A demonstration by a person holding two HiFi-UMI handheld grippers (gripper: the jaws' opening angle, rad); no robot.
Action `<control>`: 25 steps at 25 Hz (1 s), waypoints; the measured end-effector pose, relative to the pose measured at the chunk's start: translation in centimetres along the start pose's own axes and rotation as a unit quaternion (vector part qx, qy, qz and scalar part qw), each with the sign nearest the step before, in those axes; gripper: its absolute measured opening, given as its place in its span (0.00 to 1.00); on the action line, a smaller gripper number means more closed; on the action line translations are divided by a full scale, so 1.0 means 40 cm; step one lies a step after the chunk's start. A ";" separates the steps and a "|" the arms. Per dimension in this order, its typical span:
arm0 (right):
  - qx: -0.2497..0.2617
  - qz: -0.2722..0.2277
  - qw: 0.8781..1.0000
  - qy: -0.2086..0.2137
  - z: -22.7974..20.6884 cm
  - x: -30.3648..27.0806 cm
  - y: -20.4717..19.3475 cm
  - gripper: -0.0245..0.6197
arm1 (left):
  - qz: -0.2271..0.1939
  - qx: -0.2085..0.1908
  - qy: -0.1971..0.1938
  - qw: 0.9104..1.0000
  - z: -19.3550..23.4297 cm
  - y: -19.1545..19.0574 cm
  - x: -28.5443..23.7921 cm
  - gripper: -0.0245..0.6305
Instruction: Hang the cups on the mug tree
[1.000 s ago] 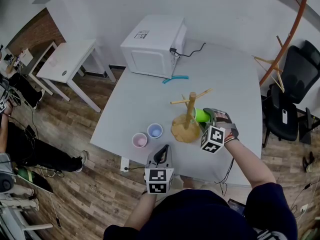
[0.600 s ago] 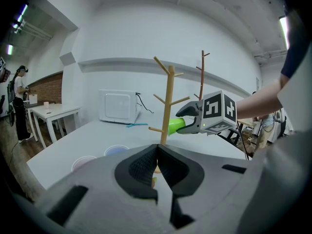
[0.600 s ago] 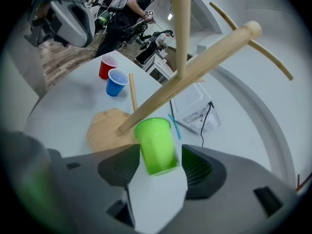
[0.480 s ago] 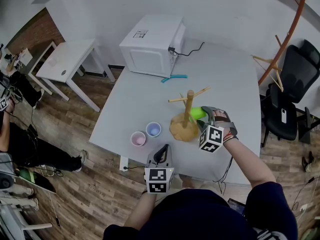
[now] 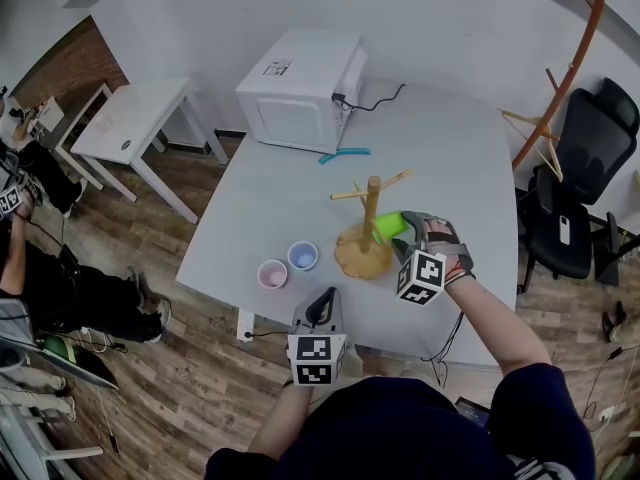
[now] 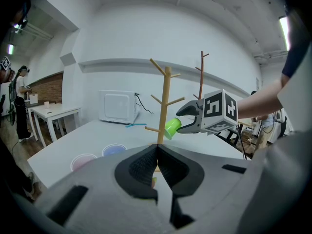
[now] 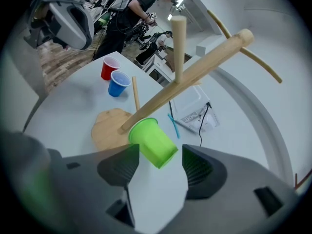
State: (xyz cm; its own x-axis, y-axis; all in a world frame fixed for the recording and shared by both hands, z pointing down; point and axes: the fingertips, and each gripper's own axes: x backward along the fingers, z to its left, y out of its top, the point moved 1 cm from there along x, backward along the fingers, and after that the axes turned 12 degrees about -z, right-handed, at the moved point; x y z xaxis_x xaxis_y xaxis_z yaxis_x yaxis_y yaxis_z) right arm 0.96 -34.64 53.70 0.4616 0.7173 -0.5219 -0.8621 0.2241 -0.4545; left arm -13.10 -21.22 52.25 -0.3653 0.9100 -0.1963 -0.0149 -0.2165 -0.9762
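- Just beside the mug tree's (image 7: 195,67) trunk, the right gripper (image 7: 160,155) points down at a slant with its jaws apart. The green cup (image 7: 152,141) lies between them, and a gap shows between its base end and the right-hand pad.
- The green cup is tilted on its side above the table (image 5: 450,148), its mouth against the lower trunk. Whether a peg reaches inside it cannot be made out.
- The wooden mug tree stands upright on its round base toward the middle of the table's near edge, and its other pegs are bare.
- The left gripper (image 6: 157,152) hovers over the near edge of the table, well apart from the tree. Its jaws are closed together with nothing in them.
- A blue cup (image 5: 303,256) and a pink cup (image 5: 272,273) stand upright, just beside each other, near the table's near-left corner and to the left of the tree's base.
- A white microwave (image 5: 300,78) sits at the far-left corner, its cable trailing across the top, with a turquoise strip (image 5: 345,154) lying on the table in front of it.
- Off the table, a small white side table (image 5: 135,118) stands to the left and a black office chair (image 5: 565,208) to the right, on wood flooring.
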 end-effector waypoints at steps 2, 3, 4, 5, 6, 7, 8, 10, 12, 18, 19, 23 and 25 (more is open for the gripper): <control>-0.001 -0.002 1.000 -0.002 0.001 0.009 0.001 0.44 | -0.001 0.000 0.001 1.000 -0.005 0.001 0.004 0.07; -0.001 -0.002 1.000 -0.003 0.002 0.014 0.002 0.44 | -0.002 0.001 0.002 1.000 -0.008 0.001 0.006 0.07; -0.002 -0.003 1.000 -0.004 0.003 0.018 0.003 0.44 | -0.002 0.001 0.003 1.000 -0.010 0.002 0.007 0.07; -0.003 -0.004 1.000 -0.006 0.003 0.023 0.004 0.44 | -0.002 0.002 0.004 1.000 -0.012 0.002 0.009 0.07; -0.006 -0.005 1.000 -0.009 0.003 0.028 0.004 0.44 | -0.002 0.002 0.005 1.000 -0.014 0.003 0.011 0.07; -0.011 -0.007 1.000 -0.011 0.004 0.033 0.006 0.44 | -0.001 0.002 0.006 1.000 -0.017 0.003 0.014 0.07; -0.018 -0.008 1.000 -0.012 0.006 0.037 0.008 0.44 | 0.000 0.002 0.007 1.000 -0.020 0.002 0.017 0.07; -0.033 -0.012 0.999 -0.010 0.014 0.048 0.014 0.44 | 0.001 0.002 0.008 1.000 -0.028 0.000 0.025 0.07; -0.042 -0.016 0.999 -0.009 0.021 0.060 0.020 0.44 | 0.000 0.001 0.009 1.000 -0.037 -0.002 0.033 0.07; -0.067 -0.029 0.997 -0.008 0.047 0.105 0.040 0.44 | -0.001 -0.004 0.008 1.000 -0.071 -0.003 0.057 0.07; -0.072 -0.032 0.997 -0.011 0.051 0.115 0.044 0.40 | -0.003 -0.004 0.008 1.000 -0.077 -0.004 0.061 0.07; -0.100 -0.046 0.994 -0.023 0.067 0.159 0.067 0.21 | -0.005 -0.002 0.011 1.000 -0.096 -0.005 0.081 0.07; -0.115 -0.052 0.992 -0.028 0.078 0.183 0.074 0.15 | -0.008 0.000 0.012 1.000 -0.108 -0.007 0.091 0.07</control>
State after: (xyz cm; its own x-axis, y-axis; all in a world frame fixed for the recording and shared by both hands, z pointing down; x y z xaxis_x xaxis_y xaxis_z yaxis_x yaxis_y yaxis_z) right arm 1.12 -26.66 50.80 0.5283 0.7349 -0.4253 -0.7364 0.1473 -0.6603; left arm -10.42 -16.33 51.41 -0.3421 0.9215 -0.1836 -0.0194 -0.2023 -0.9791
